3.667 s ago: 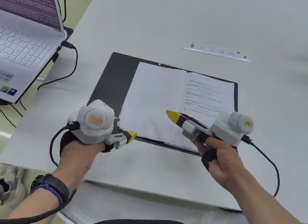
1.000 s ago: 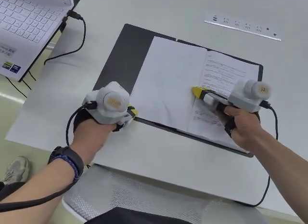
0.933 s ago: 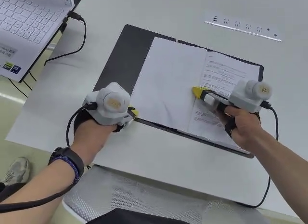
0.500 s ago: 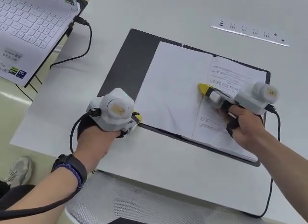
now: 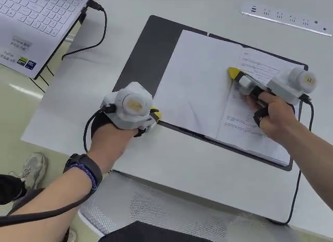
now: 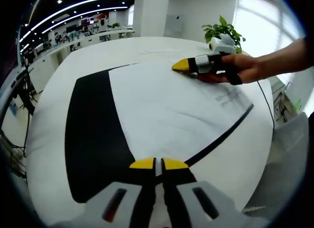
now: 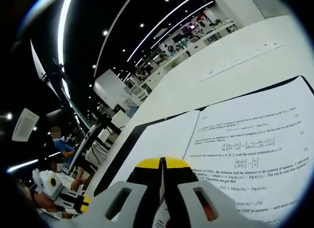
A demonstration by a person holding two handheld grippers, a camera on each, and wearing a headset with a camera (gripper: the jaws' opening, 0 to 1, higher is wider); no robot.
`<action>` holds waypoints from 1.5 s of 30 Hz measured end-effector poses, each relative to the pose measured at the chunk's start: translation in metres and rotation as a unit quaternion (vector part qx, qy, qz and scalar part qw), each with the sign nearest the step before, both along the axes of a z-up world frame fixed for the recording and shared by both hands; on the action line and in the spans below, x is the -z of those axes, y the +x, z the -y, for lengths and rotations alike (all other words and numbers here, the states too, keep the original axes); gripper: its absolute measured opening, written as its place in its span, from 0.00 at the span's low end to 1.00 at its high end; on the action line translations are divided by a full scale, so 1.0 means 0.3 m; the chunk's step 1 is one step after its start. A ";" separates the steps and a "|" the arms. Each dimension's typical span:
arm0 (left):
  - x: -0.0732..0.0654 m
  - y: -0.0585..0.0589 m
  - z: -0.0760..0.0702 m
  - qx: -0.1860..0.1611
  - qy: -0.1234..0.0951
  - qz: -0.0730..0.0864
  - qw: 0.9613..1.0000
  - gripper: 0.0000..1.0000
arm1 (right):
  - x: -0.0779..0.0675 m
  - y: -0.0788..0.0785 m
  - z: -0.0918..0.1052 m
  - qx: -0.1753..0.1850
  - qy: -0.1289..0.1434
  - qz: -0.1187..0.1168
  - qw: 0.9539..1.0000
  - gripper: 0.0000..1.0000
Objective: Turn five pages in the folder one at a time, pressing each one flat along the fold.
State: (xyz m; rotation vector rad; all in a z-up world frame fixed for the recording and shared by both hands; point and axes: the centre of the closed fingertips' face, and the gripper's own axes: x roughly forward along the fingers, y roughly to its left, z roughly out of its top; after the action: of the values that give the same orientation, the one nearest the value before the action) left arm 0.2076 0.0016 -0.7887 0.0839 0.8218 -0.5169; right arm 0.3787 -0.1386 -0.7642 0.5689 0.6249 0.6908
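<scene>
A: Biggest first. On the worktop [image 5: 171, 164] we've got the folder [image 5: 141, 60] lying open and flat, its black cover out to the left.
B: Agreed. The blank page [image 5: 195, 80] is on the left, the printed page [image 5: 244, 125] on the right, and the fold [image 5: 225, 104] runs between them.
A: The right tongs [image 5: 232, 73] are clenched on nothing, tip down at the far part of the fold. The left tongs [image 6: 157, 163] are clenched too, empty as far as we can see, with the tip at the folder's near edge.
B: So we judge this is the pressing step. We'd slide the closed tip along the fold with light, even pressure, held low so the point doesn't snag the paper.
A: We'd also use the left tongs to pin the folder so it can't skid. The blank page looks slightly wavy, so we'd smooth that too.
</scene>
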 end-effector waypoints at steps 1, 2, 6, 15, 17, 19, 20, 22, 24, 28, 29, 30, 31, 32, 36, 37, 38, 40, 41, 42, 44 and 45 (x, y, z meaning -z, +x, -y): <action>-0.002 0.000 0.000 -0.001 0.000 0.000 1.000 0.03 | 0.001 0.012 0.002 0.002 -0.001 0.001 1.000 0.00; -0.002 0.000 -0.001 -0.002 -0.001 0.000 1.000 0.03 | 0.002 0.021 0.004 0.004 -0.001 0.002 1.000 0.00; 0.003 0.005 -0.005 0.000 0.001 -0.002 1.000 0.01 | 0.023 0.079 0.013 0.003 -0.017 0.007 1.000 0.00; 0.010 0.010 -0.009 -0.004 0.000 -0.005 1.000 0.00 | 0.035 0.197 0.025 0.025 -0.019 0.012 0.999 0.00; 0.011 0.011 -0.010 -0.004 0.001 -0.006 1.000 0.00 | 0.021 0.202 0.025 0.035 -0.015 0.013 0.999 0.00; 0.012 0.013 -0.011 -0.004 0.002 -0.007 1.000 0.00 | 0.012 0.209 0.022 0.042 -0.013 0.014 0.999 0.00; 0.012 0.014 -0.012 -0.004 0.003 -0.008 1.000 0.00 | 0.024 0.234 0.031 0.045 -0.012 0.014 0.999 0.00; 0.013 0.014 -0.012 -0.004 0.003 -0.008 1.000 0.00 | 0.013 0.234 0.026 0.047 -0.012 0.015 0.999 0.00; 0.013 0.014 -0.013 -0.004 0.004 -0.008 1.000 0.00 | 0.022 0.255 0.032 0.048 -0.011 0.015 0.999 0.00; 0.014 0.016 -0.013 -0.005 0.004 -0.010 1.000 0.00 | 0.013 0.275 0.034 0.055 -0.006 0.014 0.998 0.00; 0.014 0.016 -0.013 -0.005 0.004 -0.010 1.000 0.00 | 0.011 0.277 0.033 0.054 -0.006 0.014 0.998 0.00; 0.014 0.017 -0.013 -0.005 0.004 -0.011 1.000 0.00 | 0.009 0.276 0.032 0.052 -0.006 0.014 0.999 0.00; 0.014 0.018 -0.013 -0.006 0.003 -0.011 1.000 0.00 | 0.007 0.273 0.031 0.050 -0.006 0.014 0.999 0.00; 0.014 0.018 -0.013 -0.008 0.001 -0.012 1.000 0.00 | 0.005 0.270 0.030 0.049 -0.005 0.013 0.999 0.00; 0.014 0.016 -0.011 -0.006 0.007 -0.010 1.000 0.00 | -0.004 0.260 0.027 0.052 -0.007 0.016 0.998 0.00; 0.013 0.016 -0.010 -0.006 0.006 -0.010 1.000 0.00 | -0.007 0.254 0.027 0.054 -0.005 0.015 0.998 0.00; 0.012 0.016 -0.010 -0.006 0.006 -0.010 1.000 0.00 | -0.008 0.249 0.026 0.052 -0.005 0.015 0.999 0.00; 0.012 0.017 -0.011 -0.008 0.004 -0.011 1.000 0.00 | -0.015 0.223 0.020 0.049 -0.006 0.014 0.999 0.00; 0.012 0.017 -0.012 -0.008 0.004 -0.011 1.000 0.00 | -0.018 0.213 0.019 0.048 -0.005 0.014 0.999 0.00; 0.012 0.017 -0.012 -0.007 0.004 -0.012 1.000 0.00 | -0.021 0.201 0.015 0.044 -0.005 0.015 0.999 0.00; 0.012 0.017 -0.012 -0.007 0.005 -0.011 1.000 0.00 | -0.011 0.194 0.020 0.039 -0.004 0.015 0.999 0.00; 0.012 0.017 -0.012 -0.007 0.005 -0.012 1.000 0.00 | -0.011 0.187 0.020 0.037 -0.003 0.014 0.999 0.00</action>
State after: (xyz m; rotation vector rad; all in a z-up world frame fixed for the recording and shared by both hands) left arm 0.2128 0.0052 -0.7925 0.0819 0.8471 -0.5012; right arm 0.4349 -0.1447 -0.7610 0.5733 0.5763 0.6260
